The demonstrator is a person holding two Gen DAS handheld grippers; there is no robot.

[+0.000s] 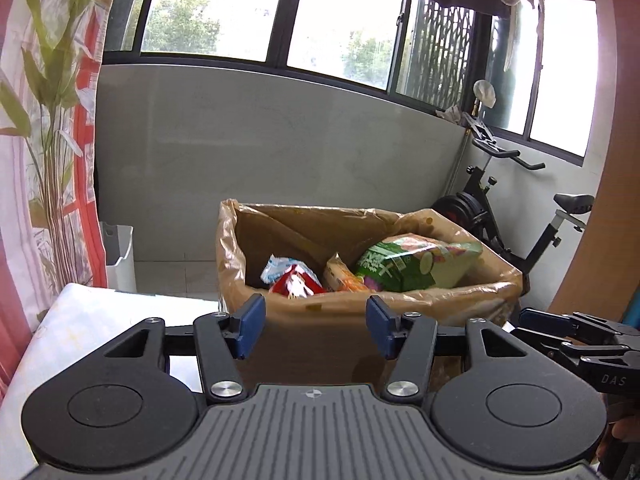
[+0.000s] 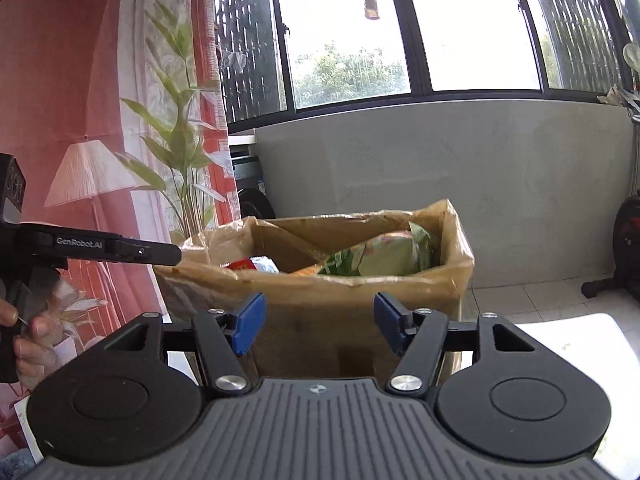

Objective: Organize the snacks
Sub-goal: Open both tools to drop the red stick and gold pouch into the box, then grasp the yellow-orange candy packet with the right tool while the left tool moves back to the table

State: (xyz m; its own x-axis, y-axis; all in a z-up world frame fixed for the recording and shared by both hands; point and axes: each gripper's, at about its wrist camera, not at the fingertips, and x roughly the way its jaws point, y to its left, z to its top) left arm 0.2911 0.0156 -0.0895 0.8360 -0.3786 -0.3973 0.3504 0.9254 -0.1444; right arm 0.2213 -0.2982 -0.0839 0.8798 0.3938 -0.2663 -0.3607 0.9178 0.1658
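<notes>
Progress: we judge it nearly done | snacks: big green packet [image 1: 416, 266], red packet [image 1: 298, 284] inside plastic-lined cardboard box [image 1: 320, 336] at counter's far edge | left gripper [image 1: 316, 326] and right gripper [image 2: 320, 326]: fingers wide apart, empty | left: none seen outside.

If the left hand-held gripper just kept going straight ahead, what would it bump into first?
Most likely the cardboard box right in front of it. The left hand-held gripper is open and empty, and its fingers frame the box's near wall just below the rim. How far off the box is isn't clear.
</notes>
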